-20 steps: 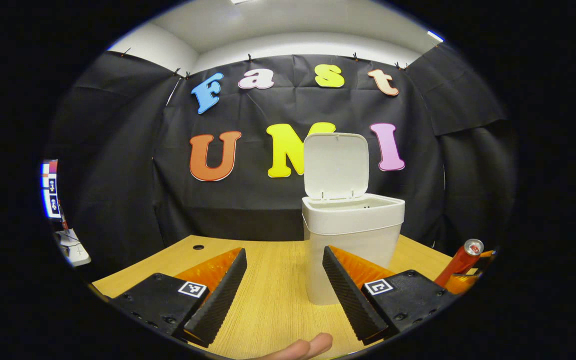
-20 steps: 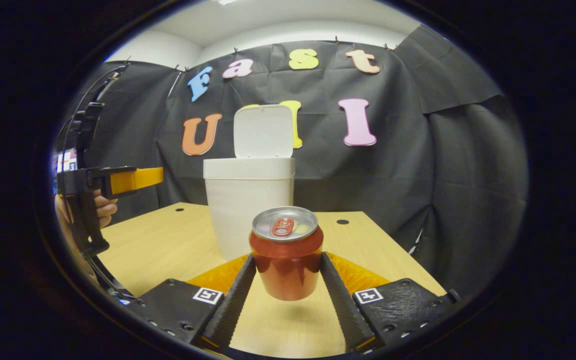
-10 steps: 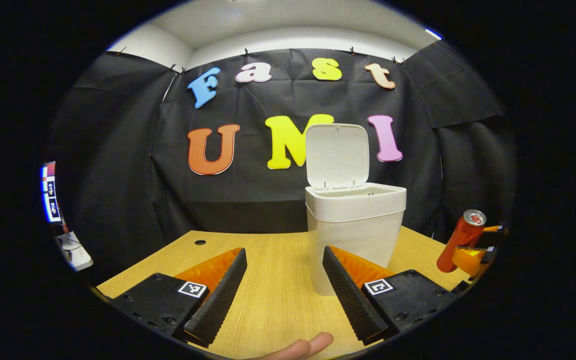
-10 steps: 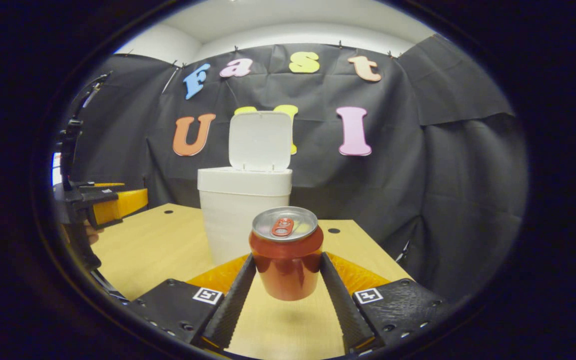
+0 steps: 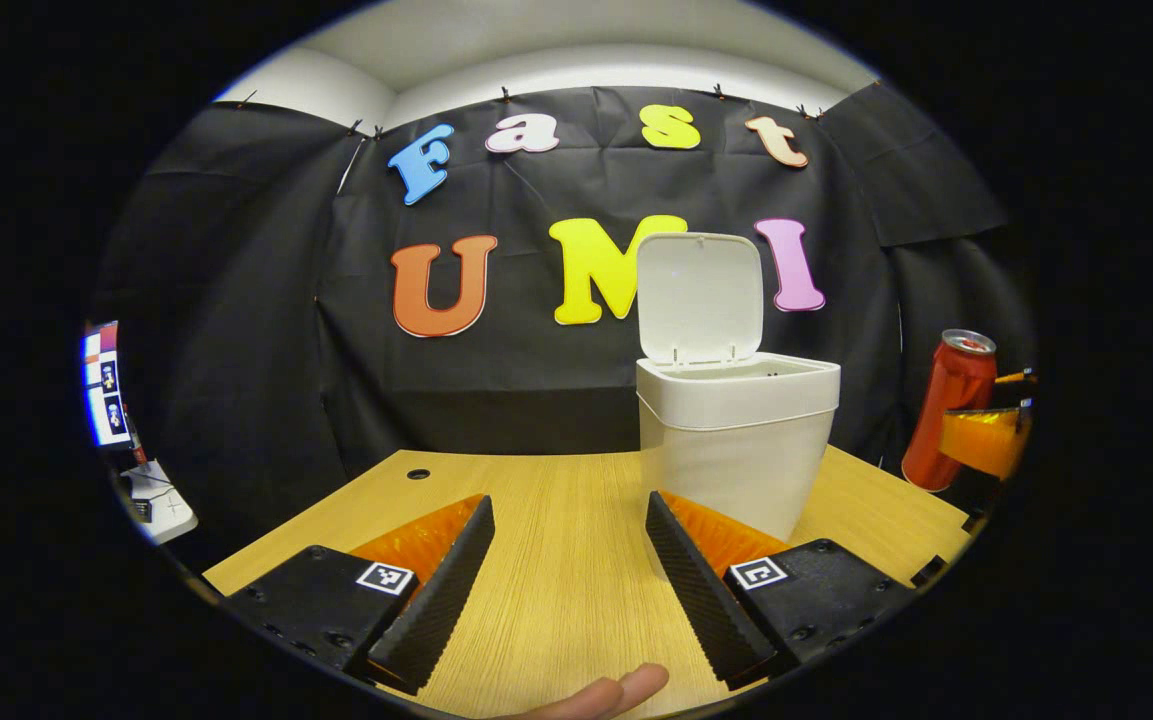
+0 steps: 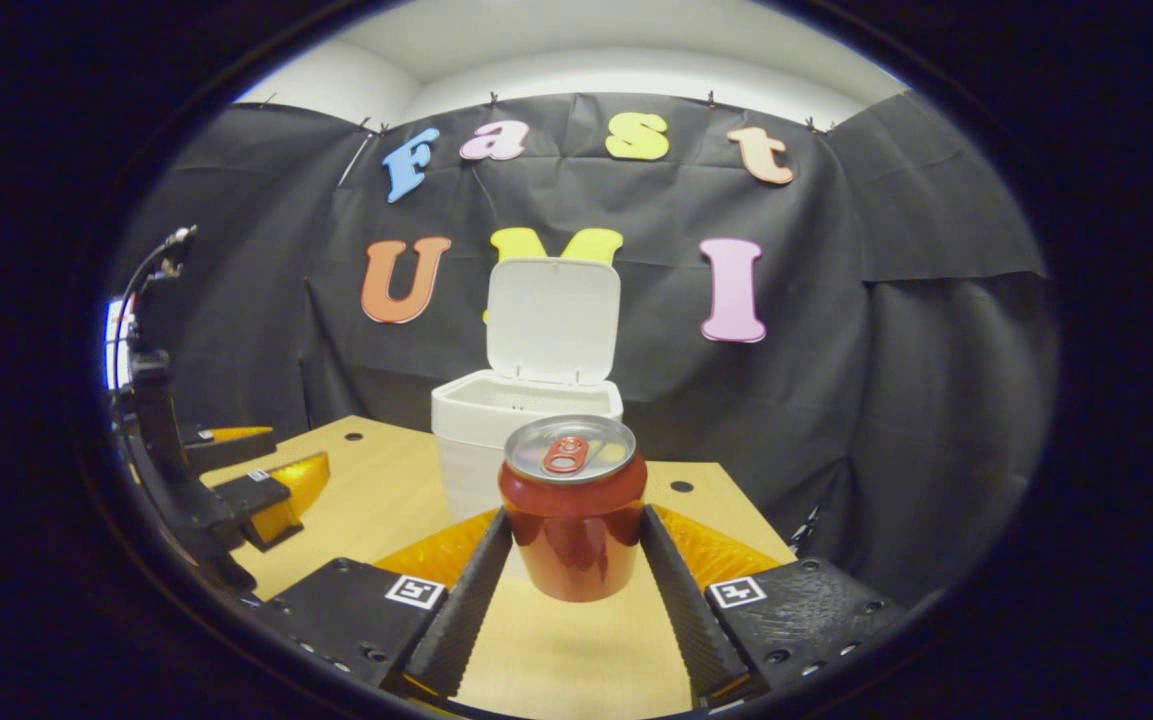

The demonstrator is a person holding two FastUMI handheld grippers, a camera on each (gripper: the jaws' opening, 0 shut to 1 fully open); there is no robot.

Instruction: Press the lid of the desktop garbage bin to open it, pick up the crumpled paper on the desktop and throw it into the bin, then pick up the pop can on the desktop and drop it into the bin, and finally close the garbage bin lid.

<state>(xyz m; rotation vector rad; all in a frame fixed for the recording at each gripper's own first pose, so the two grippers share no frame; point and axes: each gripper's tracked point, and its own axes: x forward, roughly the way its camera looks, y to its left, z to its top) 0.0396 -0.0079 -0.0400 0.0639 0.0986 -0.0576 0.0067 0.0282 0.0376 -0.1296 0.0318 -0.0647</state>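
Orange-backed and spread apart, the left gripper holds nothing low in the left gripper view, over the wooden desktop. Right of centre stands the white bin, lid upright. In the right gripper view's lower middle, the right gripper pinches the red pop can at mid-body — thin, smooth metal, likely light and dentable, so we'd squeeze gently.

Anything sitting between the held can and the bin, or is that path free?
Nothing lies between: in the right gripper view the pop can, held in the right gripper, sits directly before the open bin, above bare desktop.
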